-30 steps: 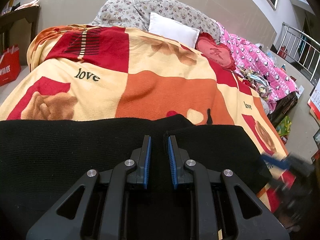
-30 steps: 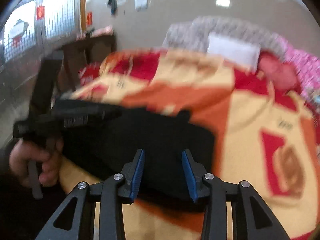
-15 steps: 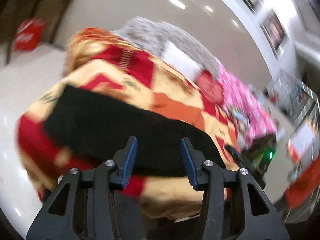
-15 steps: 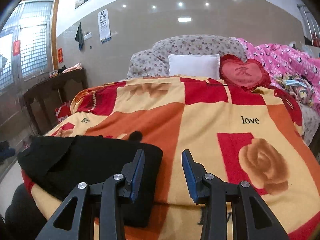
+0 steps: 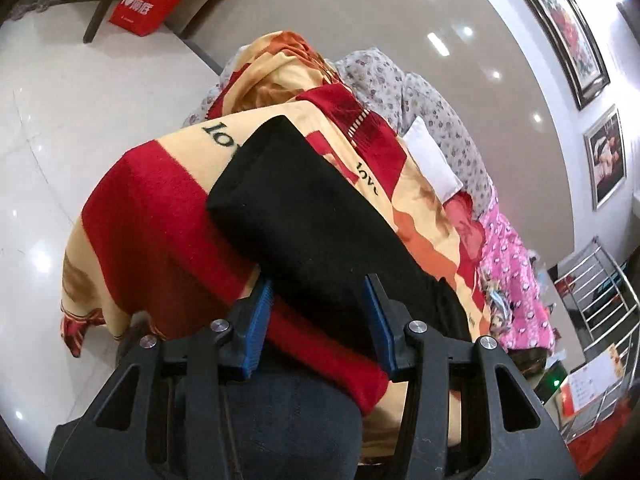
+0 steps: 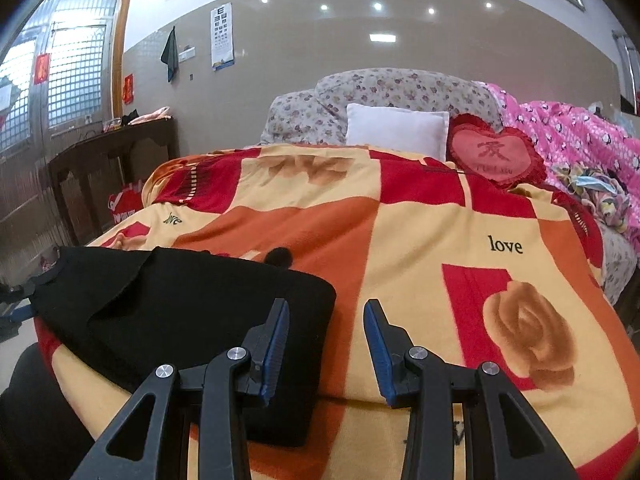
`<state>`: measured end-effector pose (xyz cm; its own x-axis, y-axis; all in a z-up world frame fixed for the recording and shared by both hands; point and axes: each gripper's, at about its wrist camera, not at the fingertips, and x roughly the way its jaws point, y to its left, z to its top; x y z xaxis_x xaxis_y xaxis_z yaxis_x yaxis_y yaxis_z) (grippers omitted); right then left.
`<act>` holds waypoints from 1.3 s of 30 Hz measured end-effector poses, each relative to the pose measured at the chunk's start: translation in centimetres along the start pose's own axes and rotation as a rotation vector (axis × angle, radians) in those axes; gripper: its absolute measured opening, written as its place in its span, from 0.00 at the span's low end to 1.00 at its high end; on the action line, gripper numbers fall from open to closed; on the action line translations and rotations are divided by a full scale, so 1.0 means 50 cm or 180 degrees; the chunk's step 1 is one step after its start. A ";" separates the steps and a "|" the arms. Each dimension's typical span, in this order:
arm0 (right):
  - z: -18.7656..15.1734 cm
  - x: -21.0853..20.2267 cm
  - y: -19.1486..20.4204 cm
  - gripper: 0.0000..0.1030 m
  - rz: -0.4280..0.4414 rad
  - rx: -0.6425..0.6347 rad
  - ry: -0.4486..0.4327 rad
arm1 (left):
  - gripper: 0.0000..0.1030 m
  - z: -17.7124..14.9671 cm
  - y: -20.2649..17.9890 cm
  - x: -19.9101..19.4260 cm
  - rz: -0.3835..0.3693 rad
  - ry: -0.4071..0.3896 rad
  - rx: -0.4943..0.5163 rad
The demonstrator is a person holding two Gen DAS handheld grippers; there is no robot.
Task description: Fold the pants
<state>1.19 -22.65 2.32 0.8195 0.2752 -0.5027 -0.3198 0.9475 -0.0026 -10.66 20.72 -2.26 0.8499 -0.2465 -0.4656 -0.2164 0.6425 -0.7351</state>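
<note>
The black pants (image 5: 320, 216) lie folded in a thick oblong near the front edge of the bed's red, orange and cream blanket (image 5: 160, 220). My left gripper (image 5: 320, 316) hangs off the bed's corner, rolled to one side, and is open with nothing held. Its blue pads (image 5: 262, 320) frame the pants' near edge without touching it. In the right wrist view the pants (image 6: 180, 304) lie at the left. My right gripper (image 6: 326, 332) stands open and empty just off their right end, over the blanket (image 6: 420, 240).
A white pillow (image 6: 396, 130), a red heart cushion (image 6: 494, 152) and a pink quilt (image 6: 580, 140) lie at the bed's far end. A dark wooden table (image 6: 116, 160) and a red bag (image 5: 146, 4) stand on the left. A person's blue-trousered leg (image 5: 296, 424) is below the left gripper.
The left jaws went from narrow over the pants to wide, and that gripper pulled back off the bed, swung left and rolled. The right gripper shifted slightly right; its jaws kept their width.
</note>
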 end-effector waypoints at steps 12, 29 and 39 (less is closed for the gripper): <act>-0.002 0.002 0.002 0.36 0.0008 -0.0006 0.0004 | 0.35 0.044 0.072 0.018 -0.0431 -0.0194 -0.0865; 0.002 -0.013 -0.006 0.36 0.0025 0.0077 -0.0105 | 0.09 -0.003 -0.135 0.000 0.0731 -0.0843 0.1223; 0.124 -0.093 0.102 0.36 0.2077 0.0609 -0.0442 | 0.09 -0.167 -0.297 0.029 0.0746 -0.1114 0.3063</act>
<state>-1.31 -18.08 9.99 0.5456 0.8047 -0.2343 -0.6889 0.5898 0.4214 -10.26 4.76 3.85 0.9608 0.0833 -0.2645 -0.0506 0.9905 0.1282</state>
